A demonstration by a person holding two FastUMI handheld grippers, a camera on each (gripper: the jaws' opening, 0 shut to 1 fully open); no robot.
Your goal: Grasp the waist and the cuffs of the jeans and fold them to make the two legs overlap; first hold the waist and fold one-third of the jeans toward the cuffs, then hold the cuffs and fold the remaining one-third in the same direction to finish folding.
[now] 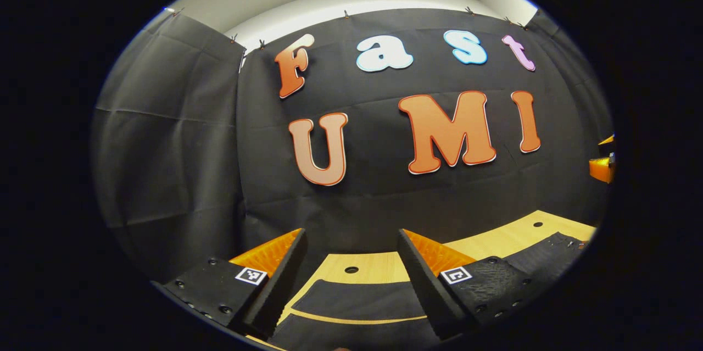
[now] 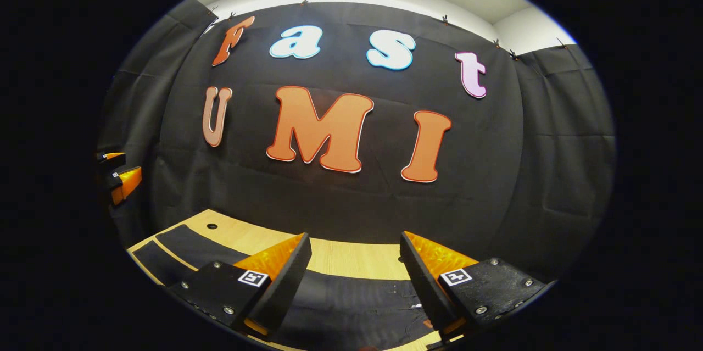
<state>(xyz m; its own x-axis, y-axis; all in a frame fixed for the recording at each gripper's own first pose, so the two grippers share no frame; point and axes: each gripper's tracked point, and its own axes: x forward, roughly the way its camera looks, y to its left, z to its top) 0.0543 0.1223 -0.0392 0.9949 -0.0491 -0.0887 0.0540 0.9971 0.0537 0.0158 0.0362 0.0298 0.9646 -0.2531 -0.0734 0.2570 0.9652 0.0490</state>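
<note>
Black jeans [image 1: 357, 299] lie flat on the wooden table [image 1: 511, 241]. In the left gripper view a thin strip of wood shows between two dark panels of the jeans. My left gripper [image 1: 351, 235] hovers over them, open, nothing between its fingers. In the right gripper view my right gripper [image 2: 356, 235] is also open above the jeans [image 2: 351, 301], where some small stitching shows near the right finger. More of the jeans runs off to the left [image 2: 187, 246]. The other gripper shows far off: the right one [image 1: 601, 167] and the left one [image 2: 121, 175].
The black cloth wall [image 1: 384, 197] stands close behind the table's far edge. Small round holes dot the tabletop [image 1: 351, 269]. A band of bare wood [image 2: 340, 257] lies between the jeans and the wall.
</note>
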